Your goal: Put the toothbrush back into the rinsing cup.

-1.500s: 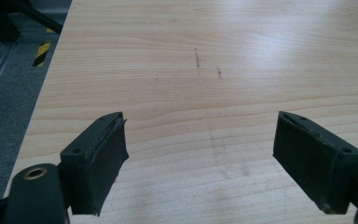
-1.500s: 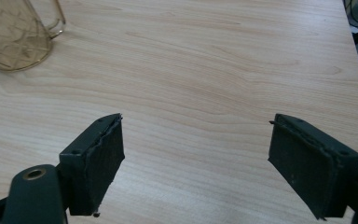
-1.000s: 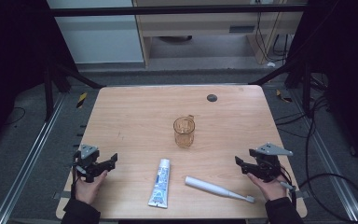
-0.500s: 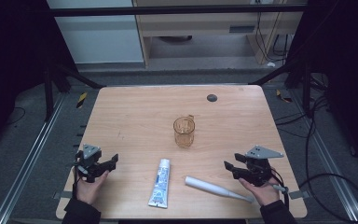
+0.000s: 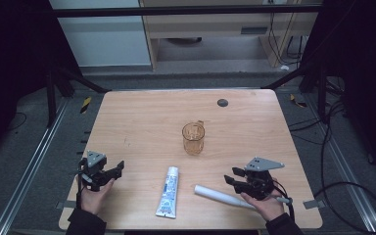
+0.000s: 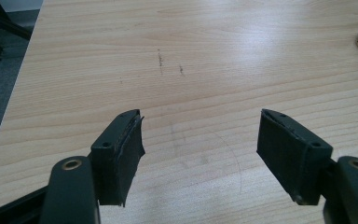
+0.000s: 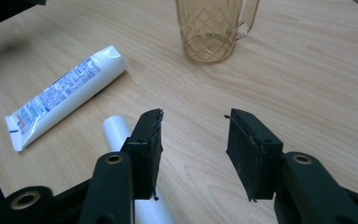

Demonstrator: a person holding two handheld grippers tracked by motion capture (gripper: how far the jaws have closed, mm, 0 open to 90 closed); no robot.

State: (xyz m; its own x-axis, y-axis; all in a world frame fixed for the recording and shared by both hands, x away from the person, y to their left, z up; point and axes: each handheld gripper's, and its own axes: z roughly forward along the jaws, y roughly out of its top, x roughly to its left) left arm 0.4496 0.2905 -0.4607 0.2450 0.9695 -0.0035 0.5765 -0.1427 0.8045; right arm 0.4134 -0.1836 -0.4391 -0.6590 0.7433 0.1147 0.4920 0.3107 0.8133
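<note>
A see-through amber cup (image 5: 193, 138) with a handle stands upright near the middle of the wooden counter (image 5: 142, 117). A white toothpaste tube (image 5: 168, 191) with blue print lies flat nearer the front edge, cap end pointing toward the cup, well apart from it. A small dark round disc (image 5: 222, 102) sits on the counter near its far edge. Beyond the counter, black cables (image 5: 333, 132) trail over the grey floor (image 5: 24, 147), and a yellow-and-black striped strip (image 5: 85, 104) lies by the far left corner.

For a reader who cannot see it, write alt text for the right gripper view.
Two black jaws of the right gripper stand apart, nothing between them, above a white handle. A toothpaste tube lies left; an amber cup stands ahead.
</note>
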